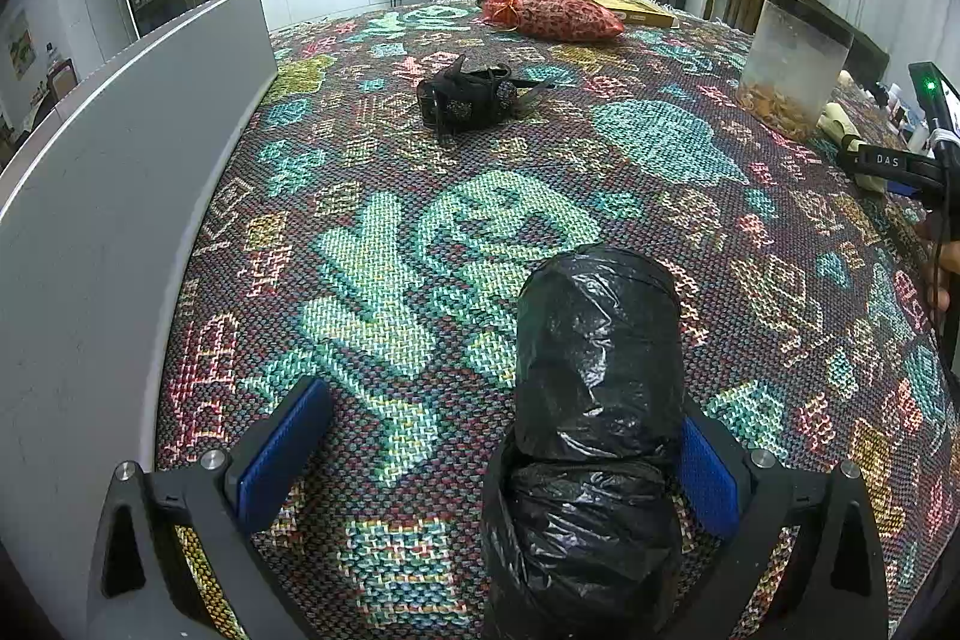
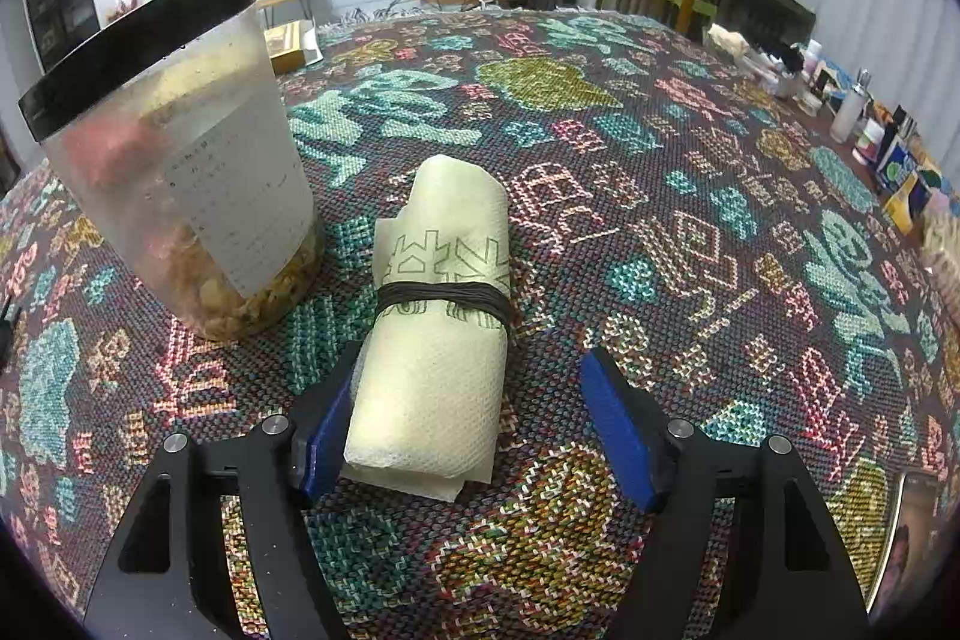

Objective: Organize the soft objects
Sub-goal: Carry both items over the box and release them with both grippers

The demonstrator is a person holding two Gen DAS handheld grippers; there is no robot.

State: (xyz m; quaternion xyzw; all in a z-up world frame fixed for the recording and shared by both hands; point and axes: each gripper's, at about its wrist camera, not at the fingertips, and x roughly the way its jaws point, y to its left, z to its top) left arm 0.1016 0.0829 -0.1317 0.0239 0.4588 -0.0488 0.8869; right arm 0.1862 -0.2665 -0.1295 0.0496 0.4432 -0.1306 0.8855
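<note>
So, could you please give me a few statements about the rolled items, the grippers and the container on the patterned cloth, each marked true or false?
1. The pale yellow paper-towel roll is bound with a dark band around its middle. True.
2. The right gripper is clamped tight on that roll. False: its jaws stand open, the right pad clear of the roll.
3. The black plastic-wrapped bundle lies between the left gripper fingers. True.
4. The translucent black-rimmed plastic container lies on its side. False: it stands upright beside the roll.
5. The red patterned pouch sits inside the container. False: it lies on the woven patterned tablecloth, far side.
</note>
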